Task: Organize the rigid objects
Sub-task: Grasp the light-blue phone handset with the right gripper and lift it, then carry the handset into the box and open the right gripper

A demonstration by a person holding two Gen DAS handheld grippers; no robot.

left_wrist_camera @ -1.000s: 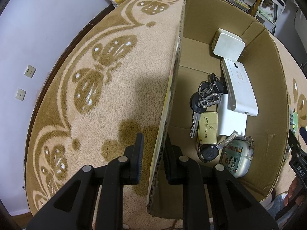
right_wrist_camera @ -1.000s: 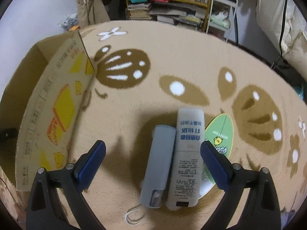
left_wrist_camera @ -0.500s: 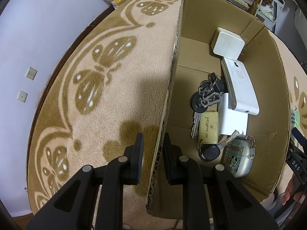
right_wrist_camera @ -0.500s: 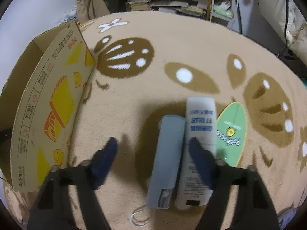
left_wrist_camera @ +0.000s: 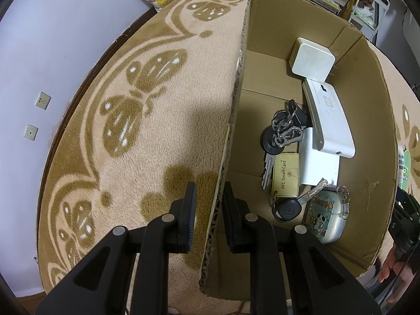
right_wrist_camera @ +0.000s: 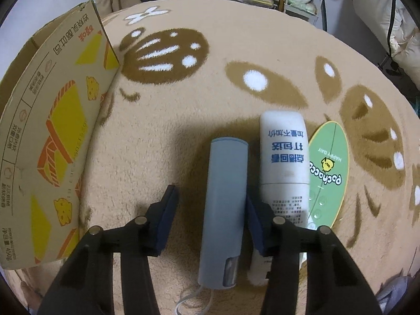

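Tongs, right: jaws closing round the grey-blue slim case, which lies flat on the patterned rug at lower centre of frame. Right pad looks to be at the case's edge, wedged betw it and the white tube just beside; left pad apart from the case, gap visible. So not pinched yet.

Tongs, left: pressed together on the near wall of the cardboard box, one finger outside, one inside. Holds the box steady, I judge.

Step in hand: pick-up of the case, for transfer into the box. Next move, est.: finish closing till both pads bear on the case's long sides w/o dragging the tube along, lift clear, carry toward left of frame, over the printed box wall.

Views compared:
- Left wrist only: box contents. White square block at far end, long white device, key bunch, NFC card, cartoon-print case. Free floor along the left wall, upper part. A person's fingers at lower right edge.
- Right wrist only: the case, tube, green oval card under/beside the tube; box seen from outside, contents hidden.
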